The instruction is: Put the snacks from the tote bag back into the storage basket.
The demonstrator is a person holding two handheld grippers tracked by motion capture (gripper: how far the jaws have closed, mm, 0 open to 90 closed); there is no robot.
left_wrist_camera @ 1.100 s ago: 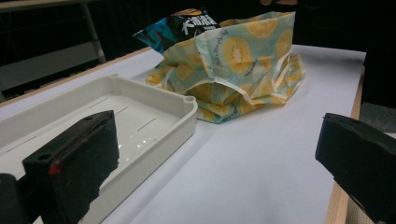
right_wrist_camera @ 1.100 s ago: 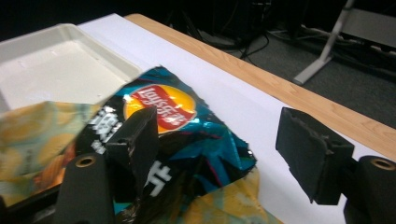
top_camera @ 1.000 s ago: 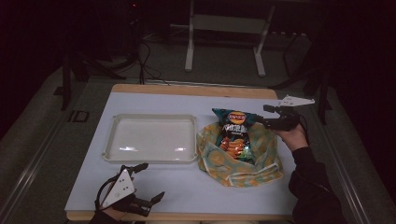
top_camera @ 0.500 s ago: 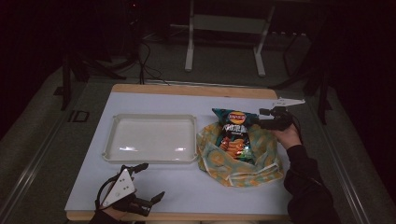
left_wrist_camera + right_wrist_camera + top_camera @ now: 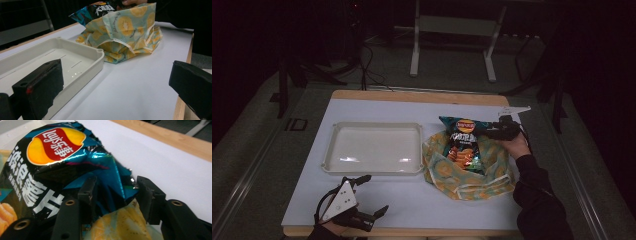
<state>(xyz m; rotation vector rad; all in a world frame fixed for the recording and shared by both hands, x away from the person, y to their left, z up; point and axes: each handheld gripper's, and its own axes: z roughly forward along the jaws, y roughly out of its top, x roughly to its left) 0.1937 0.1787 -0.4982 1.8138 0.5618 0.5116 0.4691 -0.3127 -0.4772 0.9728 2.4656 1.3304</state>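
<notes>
One tray (image 5: 374, 148), one chip bag (image 5: 463, 142), one cloth bag (image 5: 472, 172) — left tool (image 5: 371, 194) apart, right tool (image 5: 113, 192) apart around the chip bag's corner.

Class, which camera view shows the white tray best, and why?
The high view: the whole white tray lies in sight, empty, left of the patterned bag. The left gripper view shows its near corner and part of its floor. The right gripper view gives nothing certain.

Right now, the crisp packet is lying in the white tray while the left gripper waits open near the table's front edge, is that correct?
Not quite: the crisp packet lies on the patterned cloth bag beside the white tray, as the high view shows. The left gripper does wait open near the front edge.
</notes>
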